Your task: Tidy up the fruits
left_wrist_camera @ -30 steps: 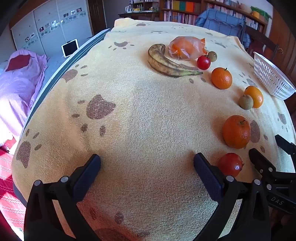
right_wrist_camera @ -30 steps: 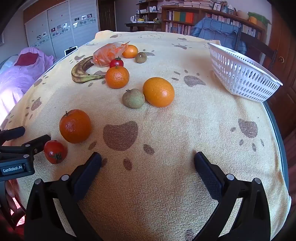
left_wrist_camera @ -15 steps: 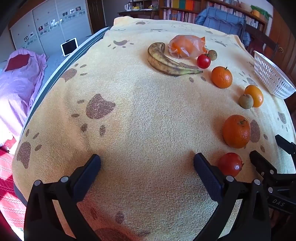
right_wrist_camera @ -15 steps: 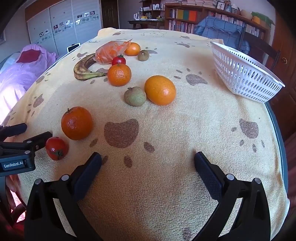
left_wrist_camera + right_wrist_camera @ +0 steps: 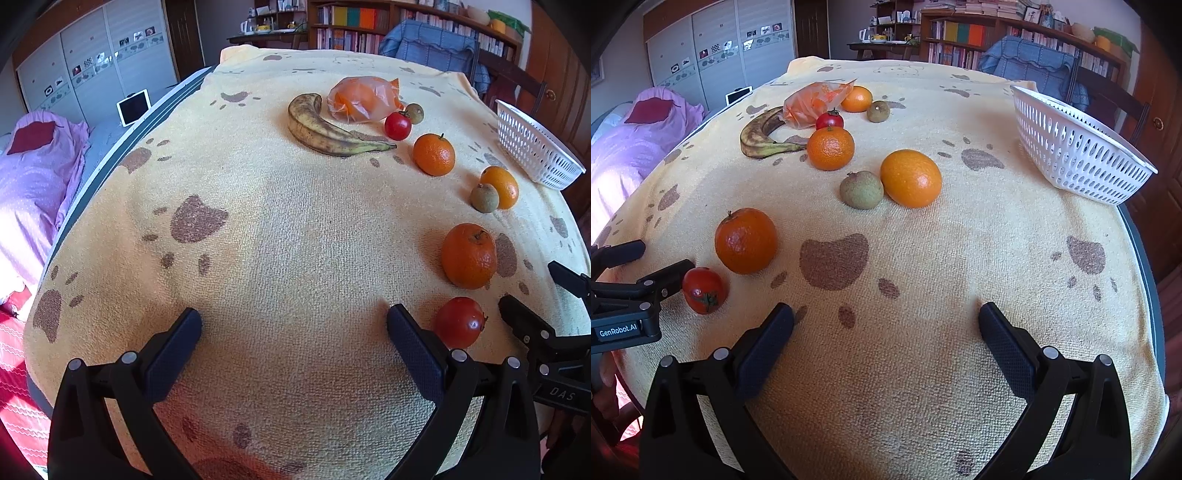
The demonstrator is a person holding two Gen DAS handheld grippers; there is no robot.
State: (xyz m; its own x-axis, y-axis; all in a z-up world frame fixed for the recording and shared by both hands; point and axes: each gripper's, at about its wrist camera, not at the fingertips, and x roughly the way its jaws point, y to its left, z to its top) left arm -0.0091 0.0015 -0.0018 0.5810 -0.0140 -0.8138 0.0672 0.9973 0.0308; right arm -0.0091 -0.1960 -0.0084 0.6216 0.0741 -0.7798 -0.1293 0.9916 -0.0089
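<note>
The left gripper (image 5: 631,275) bears a "GenRobot.AI" label (white on black); the right gripper (image 5: 546,295) reads "DAS".

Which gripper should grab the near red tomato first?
Probably left. The left gripper is open, its right finger right beside the tomato. The right gripper is also open, but farther away.

Fruit lies loose on the tabletop (image 5: 960,295): a spotted banana (image 5: 757,136), a bagged orange (image 5: 812,103), two tomatoes (image 5: 703,290) (image 5: 830,120), four oranges (image 5: 746,240) (image 5: 831,147) (image 5: 910,178) (image 5: 857,99) and two kiwis (image 5: 861,189) (image 5: 878,111). A white basket (image 5: 1078,147) sits tilted at the right edge.
</note>
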